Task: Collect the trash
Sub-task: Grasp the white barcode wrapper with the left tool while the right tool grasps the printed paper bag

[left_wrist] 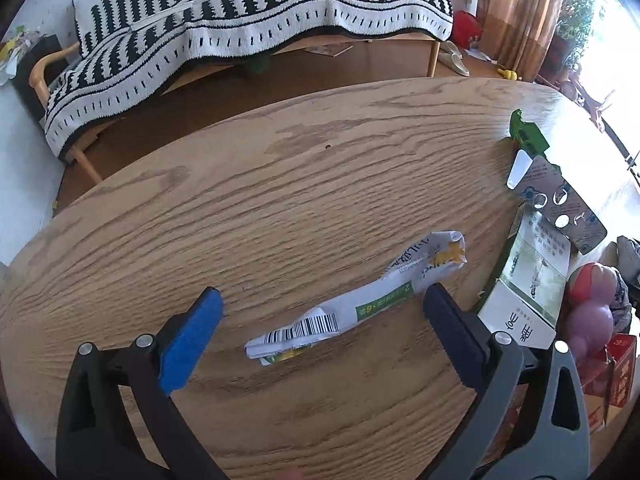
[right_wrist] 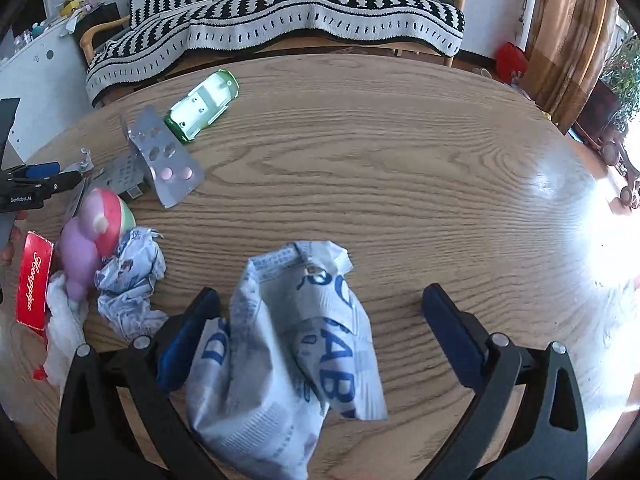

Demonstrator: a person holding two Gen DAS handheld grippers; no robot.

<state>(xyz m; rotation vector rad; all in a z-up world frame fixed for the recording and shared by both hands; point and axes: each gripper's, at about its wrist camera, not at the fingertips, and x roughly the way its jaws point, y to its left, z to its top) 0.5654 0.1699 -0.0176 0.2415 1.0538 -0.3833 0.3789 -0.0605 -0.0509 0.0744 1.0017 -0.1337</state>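
In the left wrist view, a crumpled white and green wrapper with a barcode (left_wrist: 356, 300) lies on the wooden table (left_wrist: 280, 184). My left gripper (left_wrist: 324, 308) is open, its fingers to either side of the wrapper. In the right wrist view, a crumpled white and blue bag (right_wrist: 288, 356) lies between the open fingers of my right gripper (right_wrist: 320, 312), close to the left finger. A second crumpled blue-printed wrapper (right_wrist: 128, 280) lies to the left.
A pill blister pack (right_wrist: 164, 156), a green plastic toy car shell (right_wrist: 204, 106), a pink and purple toy (right_wrist: 96, 236), a red box (right_wrist: 34, 280) and white tissue (right_wrist: 64, 332) lie at the left. A white and green carton (left_wrist: 528, 280) lies at the right. A sofa with a striped blanket (left_wrist: 240, 20) stands behind the table.
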